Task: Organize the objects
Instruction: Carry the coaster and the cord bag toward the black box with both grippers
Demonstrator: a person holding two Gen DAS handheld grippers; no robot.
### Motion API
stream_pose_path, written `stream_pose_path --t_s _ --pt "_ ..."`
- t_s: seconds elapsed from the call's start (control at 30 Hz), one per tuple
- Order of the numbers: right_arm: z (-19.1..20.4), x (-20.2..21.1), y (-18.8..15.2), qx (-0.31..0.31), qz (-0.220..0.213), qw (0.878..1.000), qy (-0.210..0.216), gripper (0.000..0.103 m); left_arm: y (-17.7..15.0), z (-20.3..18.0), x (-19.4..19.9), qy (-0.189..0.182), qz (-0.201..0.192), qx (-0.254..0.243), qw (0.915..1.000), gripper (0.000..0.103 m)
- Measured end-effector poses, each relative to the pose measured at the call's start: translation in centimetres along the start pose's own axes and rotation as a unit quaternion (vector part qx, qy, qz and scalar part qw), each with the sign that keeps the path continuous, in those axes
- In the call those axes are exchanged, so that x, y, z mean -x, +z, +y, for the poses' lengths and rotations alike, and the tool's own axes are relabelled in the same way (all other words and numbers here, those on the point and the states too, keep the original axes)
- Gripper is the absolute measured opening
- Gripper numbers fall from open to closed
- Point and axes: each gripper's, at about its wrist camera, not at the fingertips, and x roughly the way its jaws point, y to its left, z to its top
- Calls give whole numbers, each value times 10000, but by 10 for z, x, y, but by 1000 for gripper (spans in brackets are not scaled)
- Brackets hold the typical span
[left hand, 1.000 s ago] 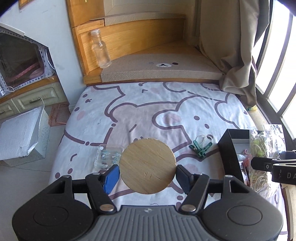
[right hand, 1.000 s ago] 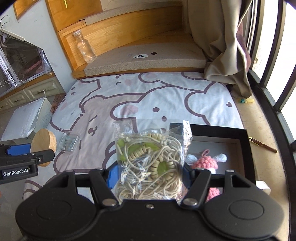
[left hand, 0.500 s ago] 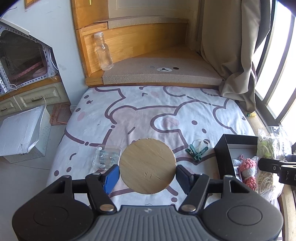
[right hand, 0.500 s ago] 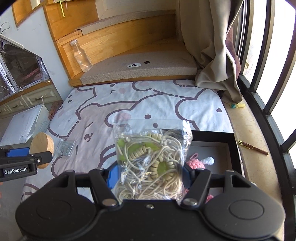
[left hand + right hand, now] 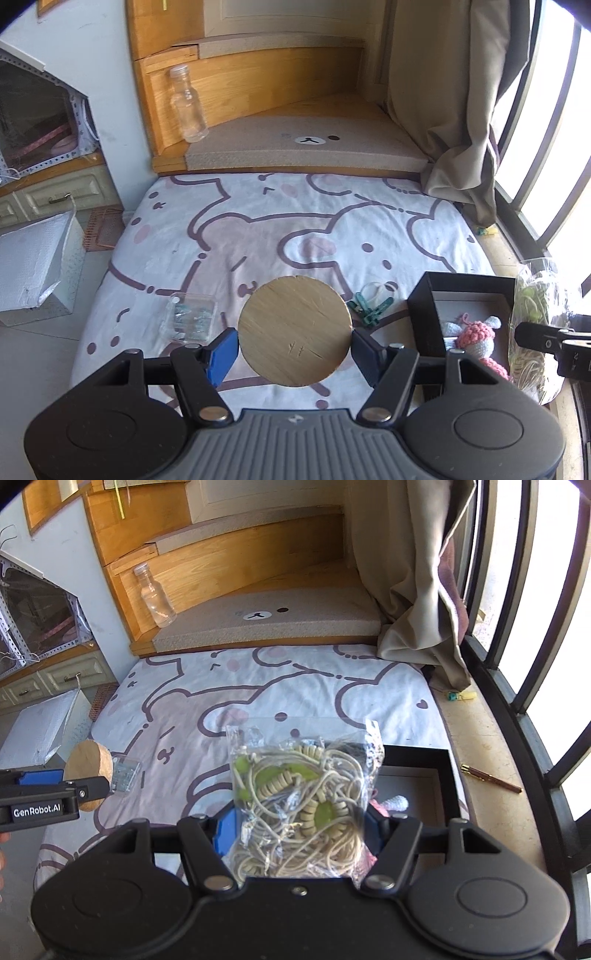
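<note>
My left gripper [image 5: 293, 349] is shut on a round wooden disc [image 5: 294, 330], held above the bear-print bedsheet [image 5: 258, 229]. The right gripper [image 5: 297, 827] is shut on a clear bag of coiled cords [image 5: 301, 801], held over a black open box [image 5: 417, 760]. In the left wrist view the black box [image 5: 424, 314] lies at the right with a pink crocheted toy [image 5: 478, 334] inside it, and the bag of cords [image 5: 535, 325] hangs beyond it. The disc [image 5: 88, 770] also shows at the left of the right wrist view.
A small clear plastic case [image 5: 192, 317] and green clothes pegs [image 5: 369, 306] lie on the sheet. A clear bottle [image 5: 188, 109] stands on the wooden ledge behind. A curtain [image 5: 454, 110] and window bars are at the right. A pen [image 5: 491, 778] lies on the sill.
Both views have pulled back and up a little. The bag of cords has shifted right over the box, so the pink toy inside shows in the left wrist view.
</note>
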Motion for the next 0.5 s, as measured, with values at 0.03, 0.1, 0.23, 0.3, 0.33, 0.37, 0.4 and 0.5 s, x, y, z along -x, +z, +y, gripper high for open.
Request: stream_pose_path --t_s 0.03,0.1,0.23,0.3,0.33,0.37,0.4,0.5 --pt "-4 1 0 -22 0 10000 -36 66 0 -5 -1 -45 3 -27 10000 67" --pt "-13 3 -1 -76 -3 9999 -118 66 1 -14 -3 -126 3 -83 9999 67" --pt "-32 8 -4 -212 -23 9994 -272 66 2 -31 -6 -283 5 -165 9995 67" --pt "-40 11 -5 -265 -39 9990 -347 66 2 -40 -6 -363 -7 -201 9991 67" --pt "-44 12 -6 -291 -44 9988 -380 67 3 -45 -6 -410 -14 -222 9989 67" --pt "-48 13 -7 -315 -45 9987 -408 66 3 -49 -6 -455 -23 -242 9987 67" --pt "-52 13 -8 -340 -43 9984 -444 67 4 -53 -6 -495 -33 -265 9984 67" --pt "-64 16 -11 -417 -53 9976 -559 67 3 -66 -7 -606 -44 -344 9976 67"
